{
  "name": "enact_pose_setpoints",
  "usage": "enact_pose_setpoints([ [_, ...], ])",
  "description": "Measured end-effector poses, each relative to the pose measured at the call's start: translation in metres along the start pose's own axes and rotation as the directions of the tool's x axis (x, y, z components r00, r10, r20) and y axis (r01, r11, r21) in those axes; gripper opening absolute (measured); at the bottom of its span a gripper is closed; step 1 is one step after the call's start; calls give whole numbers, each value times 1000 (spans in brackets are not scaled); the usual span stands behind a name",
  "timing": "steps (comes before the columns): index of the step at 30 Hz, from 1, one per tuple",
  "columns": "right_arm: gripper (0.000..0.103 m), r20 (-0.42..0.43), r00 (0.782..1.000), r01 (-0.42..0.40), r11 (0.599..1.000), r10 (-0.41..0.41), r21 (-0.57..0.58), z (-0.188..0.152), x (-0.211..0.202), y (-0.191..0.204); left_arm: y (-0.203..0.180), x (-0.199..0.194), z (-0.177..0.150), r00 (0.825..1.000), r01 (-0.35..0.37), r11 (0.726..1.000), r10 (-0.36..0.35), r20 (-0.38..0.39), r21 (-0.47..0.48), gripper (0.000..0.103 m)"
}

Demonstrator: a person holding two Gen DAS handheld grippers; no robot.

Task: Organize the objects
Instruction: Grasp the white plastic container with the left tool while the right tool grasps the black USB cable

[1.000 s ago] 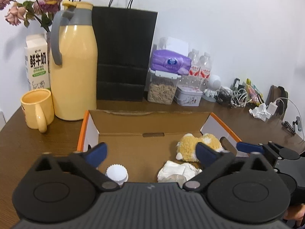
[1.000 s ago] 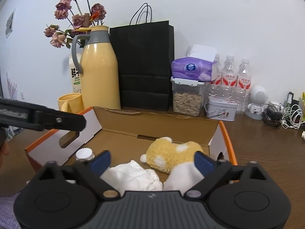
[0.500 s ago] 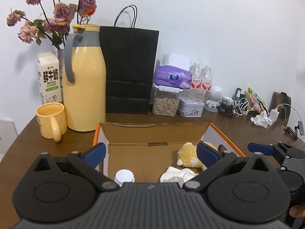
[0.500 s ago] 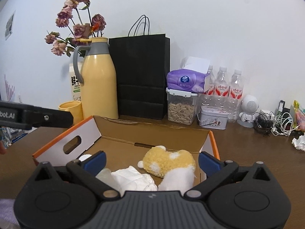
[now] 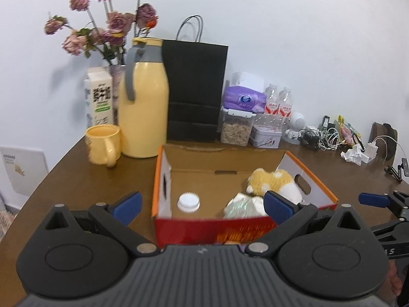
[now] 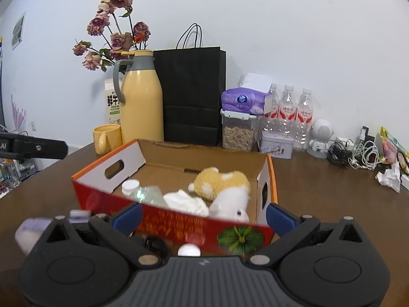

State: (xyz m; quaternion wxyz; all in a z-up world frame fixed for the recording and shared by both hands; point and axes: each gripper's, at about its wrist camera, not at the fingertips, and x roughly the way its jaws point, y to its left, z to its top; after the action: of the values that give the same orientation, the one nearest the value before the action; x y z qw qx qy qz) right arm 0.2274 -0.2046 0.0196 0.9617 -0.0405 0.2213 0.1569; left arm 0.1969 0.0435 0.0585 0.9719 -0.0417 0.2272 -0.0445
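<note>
Both jaws stood spread and empty, the left gripper (image 5: pixel 202 204) and right gripper (image 6: pixel 203 217) having drawn back from the cardboard box (image 6: pixel 176 220) at frame centre, where plush toy (image 6: pixel 225 186), bottle (image 5: pixel 188 201) and cloth (image 6: pixel 185 202) lay, suggesting those were stowed.

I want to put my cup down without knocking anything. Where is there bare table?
Bare wood lies left of the cardboard box, in front of the yellow mug, and right of the box before the cables. The back wall row is crowded, from jug to bottles.
</note>
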Motion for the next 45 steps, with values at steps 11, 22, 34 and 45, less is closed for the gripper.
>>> enact_pose_setpoints([
  [11,103,-111,993,-33,999,31,-22,-57,-34,9,17,-44,-47,998,-54,998,53,-35,-34,103],
  [22,89,-202,974,-108,994,102,-16,-103,-51,21,18,-63,-85,995,-59,997,54,-82,-50,103],
  [34,48,-197,972,-134,991,126,-27,-108,-40,30,18,-59,-97,992,-61,995,52,-117,-79,103],
  [45,45,-180,975,-135,991,133,-2,-110,-45,22,0,-44,-104,989,-45,996,34,-147,-76,103],
])
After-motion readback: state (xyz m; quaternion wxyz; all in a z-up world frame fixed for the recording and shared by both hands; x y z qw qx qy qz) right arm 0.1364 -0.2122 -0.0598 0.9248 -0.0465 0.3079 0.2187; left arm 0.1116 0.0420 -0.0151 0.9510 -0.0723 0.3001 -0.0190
